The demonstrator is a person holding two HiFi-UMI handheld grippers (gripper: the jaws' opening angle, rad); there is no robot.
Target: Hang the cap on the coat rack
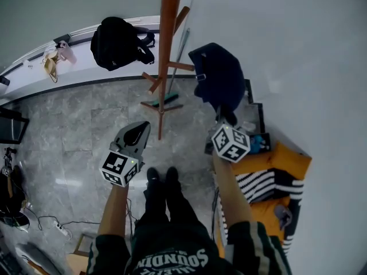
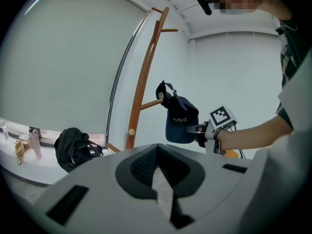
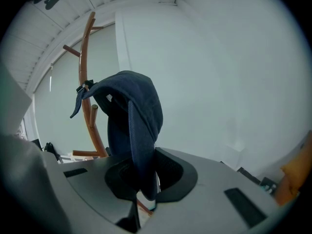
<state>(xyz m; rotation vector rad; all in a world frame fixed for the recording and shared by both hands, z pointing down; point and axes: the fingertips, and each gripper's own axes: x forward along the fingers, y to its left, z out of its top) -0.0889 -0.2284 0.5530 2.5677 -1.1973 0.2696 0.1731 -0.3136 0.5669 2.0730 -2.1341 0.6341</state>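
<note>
- Jaws of your right gripper [image 3: 145,191] are pinched tight on the brim of the navy cap [image 3: 131,111]. The crown rises above and ahead of them.
- Jaws of your left gripper [image 2: 163,191] are drawn together with nothing between them. It sits left of the rack's pole in the head view, well apart from the cap.
- Cap is up in the air, carried by your right gripper alone. It is just beside the coat rack [image 1: 168,50], on its right in the head view, level with a side peg [image 2: 151,103].
- Cap's back strap [image 2: 163,89] sits at the tip of that peg. You cannot tell whether it is looped over the peg or only touching.
- Rack is a brown wooden pole with angled pegs, its foot on the grey marble floor [image 1: 86,130].
- Black backpack [image 1: 117,42] lies on the white ledge [image 1: 34,76] along the wall, left of the rack.
- Orange cushion [image 1: 287,159] with black-and-white striped fabric lies on the floor at your right.
- Cables [image 1: 51,225] trail across the floor at your lower left.
</note>
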